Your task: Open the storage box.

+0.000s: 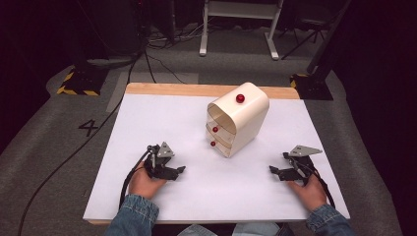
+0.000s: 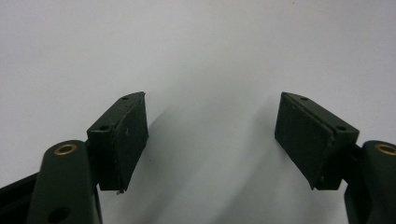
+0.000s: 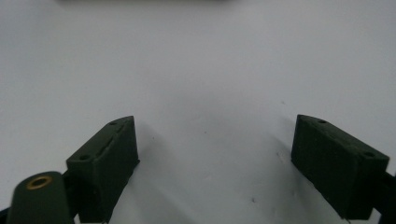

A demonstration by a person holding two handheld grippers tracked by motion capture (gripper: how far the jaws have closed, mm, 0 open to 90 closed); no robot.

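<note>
I rest both hands low on the white worktop [image 1: 162, 118], one at each near corner, and neither holds anything. My left gripper [image 1: 180, 170] lies close to the surface with its tips turned toward the middle of the worktop; in the left gripper view its two black jaws stand wide apart, with bare white surface between them. My right gripper [image 1: 272, 170] mirrors it on the other side, tips also turned inward, and in the right gripper view its jaws are spread just as wide over bare white worktop.

Between the two and a little farther from me stands the small cream drawer cabinet [image 1: 246, 115], set at an angle so that its front faces toward my left hand. Its front has a stack of drawers, two of them with a small red knob [image 1: 215, 129] each, one above the other. A red ball [image 1: 240, 98] shows on its upper side. The cabinet is well apart from both grippers, which touch nothing but the worktop.
</note>
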